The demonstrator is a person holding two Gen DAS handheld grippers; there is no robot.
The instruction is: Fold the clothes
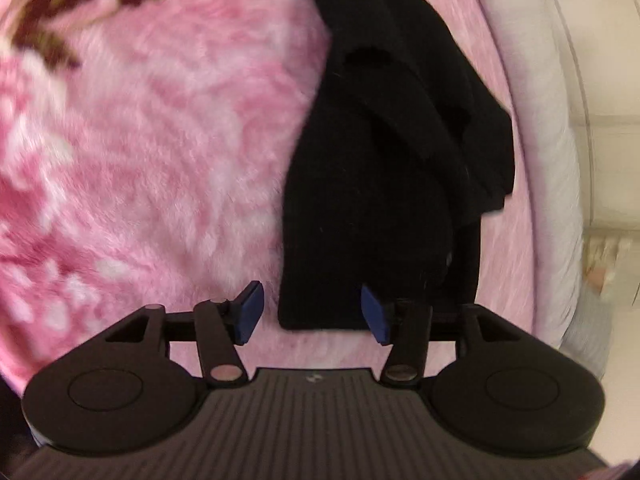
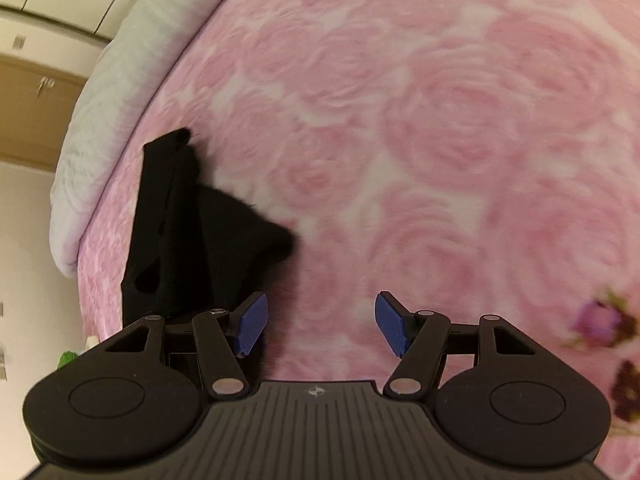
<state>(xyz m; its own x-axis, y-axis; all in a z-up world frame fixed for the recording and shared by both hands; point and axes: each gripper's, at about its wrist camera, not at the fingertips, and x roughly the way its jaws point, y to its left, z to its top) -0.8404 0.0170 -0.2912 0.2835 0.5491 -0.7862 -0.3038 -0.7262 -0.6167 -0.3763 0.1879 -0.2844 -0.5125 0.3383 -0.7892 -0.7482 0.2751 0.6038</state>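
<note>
A black garment (image 1: 380, 168) lies roughly folded in a long strip on a pink rose-patterned blanket (image 1: 160, 160), near the bed's edge. My left gripper (image 1: 312, 314) is open and empty, its blue pads (image 1: 250, 312) spread just at the garment's near end, above the fabric. In the right wrist view the same black garment (image 2: 180, 232) lies to the left. My right gripper (image 2: 320, 322) is open and empty over bare blanket (image 2: 440, 140), to the right of the garment.
A pale grey bed edge (image 1: 556, 160) runs beside the garment, also in the right wrist view (image 2: 104, 120). Beyond it are a light floor (image 2: 28, 220) and white cabinets (image 1: 600, 40). Dark floral print (image 1: 48, 20) marks the blanket's far part.
</note>
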